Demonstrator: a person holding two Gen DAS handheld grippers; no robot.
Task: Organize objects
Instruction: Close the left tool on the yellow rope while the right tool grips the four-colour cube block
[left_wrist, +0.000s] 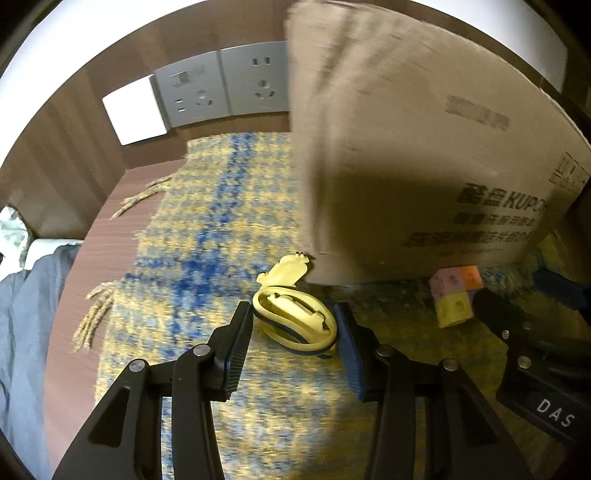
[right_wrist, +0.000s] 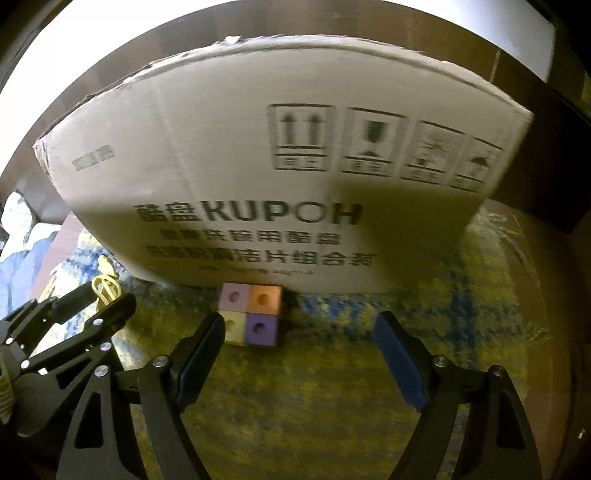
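Note:
My left gripper (left_wrist: 295, 314) is shut on a pale yellow plastic clip toy (left_wrist: 293, 314), which lies on the blue and yellow woven cloth (left_wrist: 207, 229). The toy's far end touches the corner of a large cardboard box (left_wrist: 406, 147). A block of pastel cubes (right_wrist: 251, 314) lies on the cloth against the box front (right_wrist: 258, 166). My right gripper (right_wrist: 299, 325) is open and empty, just in front of the cubes and a little to their right. The cubes also show in the left wrist view (left_wrist: 456, 293), with the right gripper (left_wrist: 517, 332) beside them.
The box stands on the cloth at the back and fills most of both views. A wooden wall with grey sockets (left_wrist: 221, 85) and a white plate (left_wrist: 135, 110) stands behind. The cloth's fringe (left_wrist: 96, 314) lies near the table's left edge, with bedding (left_wrist: 26, 295) beyond.

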